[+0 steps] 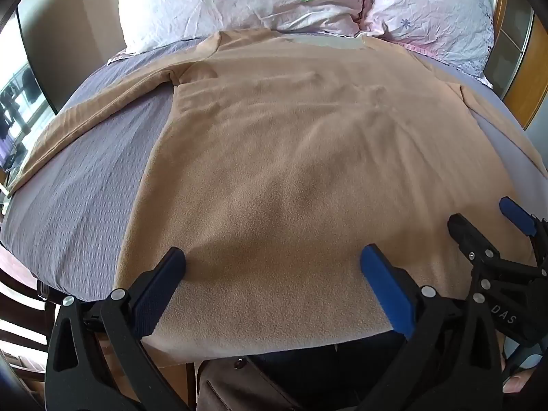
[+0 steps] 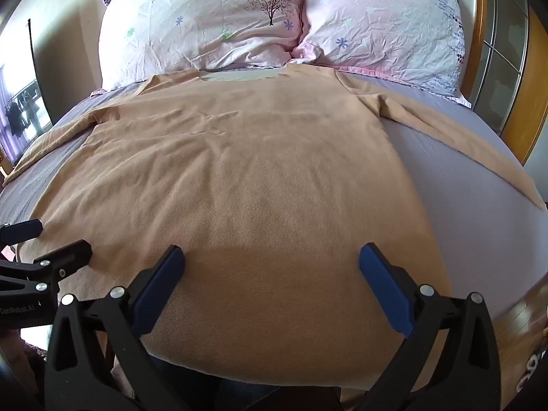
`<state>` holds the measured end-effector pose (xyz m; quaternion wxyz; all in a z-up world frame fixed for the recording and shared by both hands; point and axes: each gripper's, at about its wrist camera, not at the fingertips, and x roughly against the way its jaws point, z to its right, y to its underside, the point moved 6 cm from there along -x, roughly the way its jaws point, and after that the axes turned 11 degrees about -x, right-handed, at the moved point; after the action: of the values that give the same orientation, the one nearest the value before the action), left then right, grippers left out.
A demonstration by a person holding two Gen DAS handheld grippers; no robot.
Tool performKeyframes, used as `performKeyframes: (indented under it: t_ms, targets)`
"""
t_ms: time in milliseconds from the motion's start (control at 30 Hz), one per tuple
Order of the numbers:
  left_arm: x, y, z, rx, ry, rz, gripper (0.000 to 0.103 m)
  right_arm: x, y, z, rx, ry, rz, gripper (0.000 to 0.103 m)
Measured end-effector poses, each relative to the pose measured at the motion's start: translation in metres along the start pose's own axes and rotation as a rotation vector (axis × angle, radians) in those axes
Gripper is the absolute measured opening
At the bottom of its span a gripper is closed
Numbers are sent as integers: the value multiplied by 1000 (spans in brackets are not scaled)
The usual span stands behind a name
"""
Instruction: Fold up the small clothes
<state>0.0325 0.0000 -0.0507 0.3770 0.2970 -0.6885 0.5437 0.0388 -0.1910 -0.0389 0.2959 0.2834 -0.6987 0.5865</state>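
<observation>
A tan long-sleeved fleece shirt [image 1: 274, 157] lies spread flat on the bed, collar toward the pillows and both sleeves stretched out sideways; it also shows in the right wrist view [image 2: 246, 178]. My left gripper [image 1: 272, 262] is open and empty, its fingers just above the shirt's hem on the left half. My right gripper [image 2: 272, 260] is open and empty over the hem on the right half. Each gripper shows at the edge of the other's view: the right gripper [image 1: 479, 219] and the left gripper [image 2: 58, 239].
The bed has a purple-grey sheet [image 1: 85, 178] [image 2: 462, 185]. Two pale floral pillows [image 1: 239, 0] [image 2: 383, 24] lie behind the collar. A wooden headboard [image 2: 479, 34] stands at the right and a window [image 1: 17, 109] at the left. The near bed edge runs under the hem.
</observation>
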Motion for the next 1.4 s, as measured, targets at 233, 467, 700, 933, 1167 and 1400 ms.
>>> performKeyframes:
  t_ms: [233, 467, 700, 933, 1167, 1400]
  targets:
    - [0, 0, 0, 0, -2, 5, 102, 1, 0, 1, -2, -3, -1, 101]
    - [-1, -4, -1, -2, -1, 2, 102, 2, 1, 2, -3, -5, 6, 101]
    - [0, -1, 0, 0, -3, 11, 102, 2, 0, 2, -3, -5, 7, 101]
    - [1, -1, 0, 0, -3, 13, 102, 3, 0, 3, -3, -5, 11, 101]
    - [1, -1, 0, 0, -4, 14, 102, 3, 0, 3, -3, -6, 14, 101]
    - [1, -1, 0, 0, -4, 15, 102, 4, 1, 4, -3, -7, 16, 101]
